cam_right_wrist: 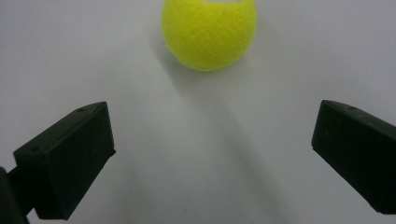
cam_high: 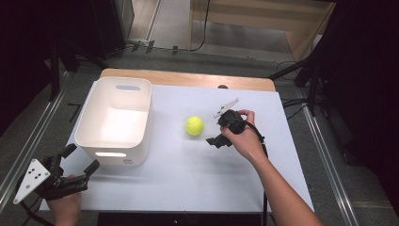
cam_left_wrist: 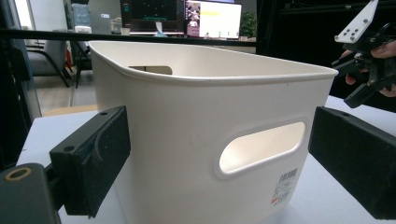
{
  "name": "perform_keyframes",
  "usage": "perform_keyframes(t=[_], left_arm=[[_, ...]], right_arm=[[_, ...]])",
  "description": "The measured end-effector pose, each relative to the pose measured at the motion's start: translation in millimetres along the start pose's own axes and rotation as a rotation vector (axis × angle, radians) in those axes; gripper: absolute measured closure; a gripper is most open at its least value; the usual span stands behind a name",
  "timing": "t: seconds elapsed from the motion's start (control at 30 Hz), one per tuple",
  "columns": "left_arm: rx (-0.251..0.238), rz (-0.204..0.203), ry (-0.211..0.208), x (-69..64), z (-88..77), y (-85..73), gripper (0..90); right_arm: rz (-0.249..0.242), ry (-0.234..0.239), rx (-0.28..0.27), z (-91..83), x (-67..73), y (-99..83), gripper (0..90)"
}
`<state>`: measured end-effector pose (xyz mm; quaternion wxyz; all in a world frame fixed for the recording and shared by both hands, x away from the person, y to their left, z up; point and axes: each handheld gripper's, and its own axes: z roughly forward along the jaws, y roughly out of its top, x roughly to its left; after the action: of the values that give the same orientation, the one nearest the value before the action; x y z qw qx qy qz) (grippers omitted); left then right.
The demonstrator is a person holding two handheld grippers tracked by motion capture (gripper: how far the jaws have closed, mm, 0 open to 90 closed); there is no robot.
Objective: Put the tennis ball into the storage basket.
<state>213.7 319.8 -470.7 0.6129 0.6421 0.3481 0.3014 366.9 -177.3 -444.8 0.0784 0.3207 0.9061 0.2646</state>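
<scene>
Right gripper (cam_right_wrist: 212, 154) gapes wide before the tennis ball (cam_right_wrist: 209, 32) (left gripper (cam_left_wrist: 219, 158) wide, facing the bin (cam_left_wrist: 196, 107)).

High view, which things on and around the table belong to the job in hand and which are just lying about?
In the job:
- fuzzy yellow tennis ball
- right gripper, open, facing the ball
- white plastic bin with cut-out handles
- left gripper, open, near the bin

Just lying about:
- black cables on the floor
- pale wooden panel behind the table
</scene>
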Motion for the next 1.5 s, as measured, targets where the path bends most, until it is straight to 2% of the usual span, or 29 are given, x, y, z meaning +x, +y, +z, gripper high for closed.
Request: perform_keyframes(t=[1.23, 1.5], left_arm=[[0.000, -0.001, -0.002, 0.4, 0.0, 0.2, 5.8], [-0.002, -0.001, -0.003, 0.4, 0.0, 0.2, 5.8]], right_arm=[[-0.053, 0.021, 0.059, 23.8, 1.3, 38.2, 0.0], [-0.049, 0.024, 0.084, 29.7, 1.2, 48.2, 0.0]])
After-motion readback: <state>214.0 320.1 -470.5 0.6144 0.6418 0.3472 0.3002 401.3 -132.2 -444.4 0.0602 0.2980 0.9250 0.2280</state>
